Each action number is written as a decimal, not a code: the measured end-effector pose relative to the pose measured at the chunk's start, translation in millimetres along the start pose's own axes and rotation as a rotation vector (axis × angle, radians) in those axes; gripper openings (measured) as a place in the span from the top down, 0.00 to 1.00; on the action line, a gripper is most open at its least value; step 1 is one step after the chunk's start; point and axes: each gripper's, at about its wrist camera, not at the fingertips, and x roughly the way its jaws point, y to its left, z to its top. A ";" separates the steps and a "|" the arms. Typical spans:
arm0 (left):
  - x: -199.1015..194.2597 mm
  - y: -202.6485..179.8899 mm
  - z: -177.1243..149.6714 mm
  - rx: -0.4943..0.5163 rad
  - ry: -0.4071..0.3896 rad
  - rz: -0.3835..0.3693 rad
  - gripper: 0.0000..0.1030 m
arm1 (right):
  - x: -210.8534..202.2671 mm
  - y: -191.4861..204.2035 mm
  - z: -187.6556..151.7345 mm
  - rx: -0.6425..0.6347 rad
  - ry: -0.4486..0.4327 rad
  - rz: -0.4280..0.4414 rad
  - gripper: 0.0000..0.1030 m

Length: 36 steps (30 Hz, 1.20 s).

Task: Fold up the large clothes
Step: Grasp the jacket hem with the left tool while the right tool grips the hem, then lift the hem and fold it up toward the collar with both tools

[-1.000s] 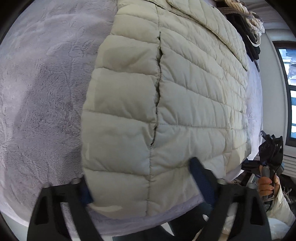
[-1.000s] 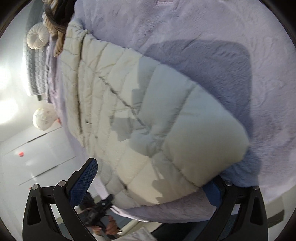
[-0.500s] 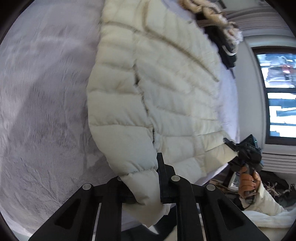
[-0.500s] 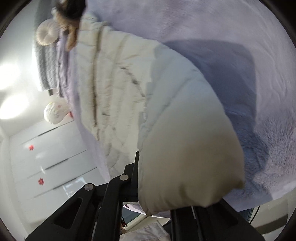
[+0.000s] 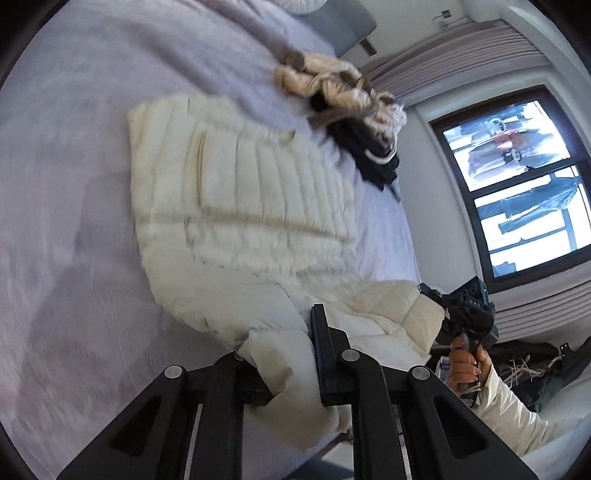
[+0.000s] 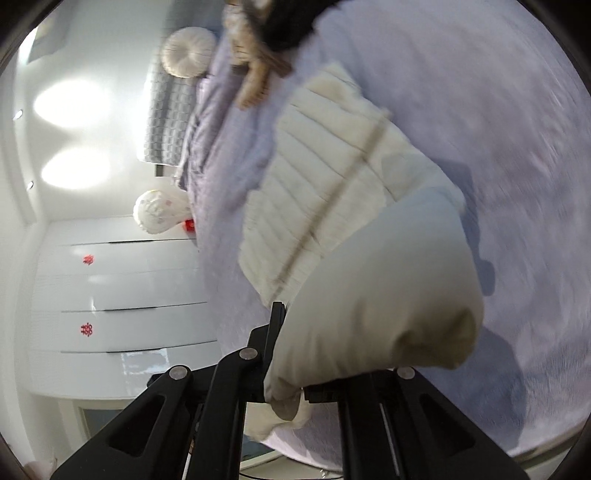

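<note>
A cream quilted puffer jacket (image 5: 243, 206) lies on the lilac bed cover (image 5: 74, 184). My left gripper (image 5: 284, 354) is shut on the jacket's near hem corner and holds it lifted off the bed. In the right wrist view the jacket (image 6: 325, 177) stretches away, and my right gripper (image 6: 291, 369) is shut on its other near corner, a puffy fold (image 6: 376, 302) bulging over the fingers. The right gripper (image 5: 461, 310) with the hand holding it also shows in the left wrist view, at the jacket's far corner.
A pile of beige and black clothes (image 5: 347, 103) lies at the far end of the bed, also seen in the right wrist view (image 6: 266, 33). A window (image 5: 517, 177) is on the right. White wardrobe doors (image 6: 110, 295) and pillows (image 6: 188, 51) stand left.
Both grippers went from open around the jacket's near edge to shut on its hem corners, then lifted and pulled them up and back, raising the jacket's lower part off the bed.
</note>
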 end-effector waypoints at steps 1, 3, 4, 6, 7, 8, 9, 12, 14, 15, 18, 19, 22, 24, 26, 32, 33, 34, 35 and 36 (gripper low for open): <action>-5.0 0.8 5.8 0.009 -0.010 0.000 0.84 | 1.0 7.3 4.8 -0.015 -0.006 0.002 0.92; -8.4 -2.0 19.0 0.027 -0.035 0.010 0.84 | 3.7 16.7 11.1 -0.037 -0.008 0.010 0.92; -8.8 -3.1 23.7 0.032 -0.047 0.016 0.84 | 7.0 22.5 16.5 -0.049 -0.007 0.011 0.92; -9.5 -4.8 36.8 0.027 -0.077 0.030 0.84 | 14.1 32.9 27.8 -0.072 -0.001 0.018 0.92; -9.9 -4.5 43.1 0.017 -0.092 0.036 0.84 | 16.1 36.1 34.1 -0.083 0.001 0.018 0.92; -9.6 -3.6 48.9 0.005 -0.107 0.043 0.84 | 19.9 41.2 44.4 -0.094 0.004 0.019 0.92; -9.6 -2.9 55.5 -0.008 -0.123 0.049 0.84 | 22.8 45.5 51.5 -0.098 0.004 0.019 0.92; -6.8 0.4 77.7 -0.034 -0.162 0.062 0.84 | 32.3 55.4 76.7 -0.105 0.008 0.025 0.92; -3.2 1.4 93.8 -0.046 -0.188 0.072 0.84 | 41.8 64.3 99.0 -0.118 0.012 0.022 0.92; -0.9 2.0 99.7 -0.048 -0.196 0.079 0.84 | 45.7 67.7 107.0 -0.124 0.015 0.018 0.92; 11.4 7.4 127.3 -0.070 -0.222 0.108 0.84 | 63.2 80.0 136.0 -0.148 0.032 -0.004 0.92; 14.3 10.1 133.6 -0.076 -0.227 0.112 0.84 | 71.2 82.9 146.3 -0.158 0.041 -0.014 0.92; 30.2 24.6 156.6 -0.096 -0.231 0.147 0.84 | 94.3 82.0 171.4 -0.167 0.060 -0.045 0.92; 44.7 38.2 168.1 -0.119 -0.228 0.165 0.84 | 112.5 75.4 185.3 -0.157 0.071 -0.072 0.92; 63.0 55.5 178.9 -0.145 -0.222 0.186 0.84 | 130.5 68.4 196.6 -0.151 0.080 -0.092 0.92; 111.2 96.3 193.0 -0.170 -0.193 0.272 0.84 | 185.5 39.3 222.7 -0.166 0.105 -0.149 0.92; 117.7 100.9 194.3 -0.172 -0.188 0.291 0.84 | 191.1 35.3 224.7 -0.166 0.108 -0.153 0.92; 123.2 104.3 195.8 -0.172 -0.187 0.308 0.84 | 198.5 29.7 227.6 -0.163 0.112 -0.157 0.92; 125.6 105.2 196.5 -0.171 -0.189 0.317 0.84 | 204.5 25.8 230.2 -0.160 0.116 -0.156 0.92; 129.0 106.5 198.3 -0.168 -0.193 0.334 0.84 | 207.6 24.4 231.6 -0.161 0.116 -0.157 0.92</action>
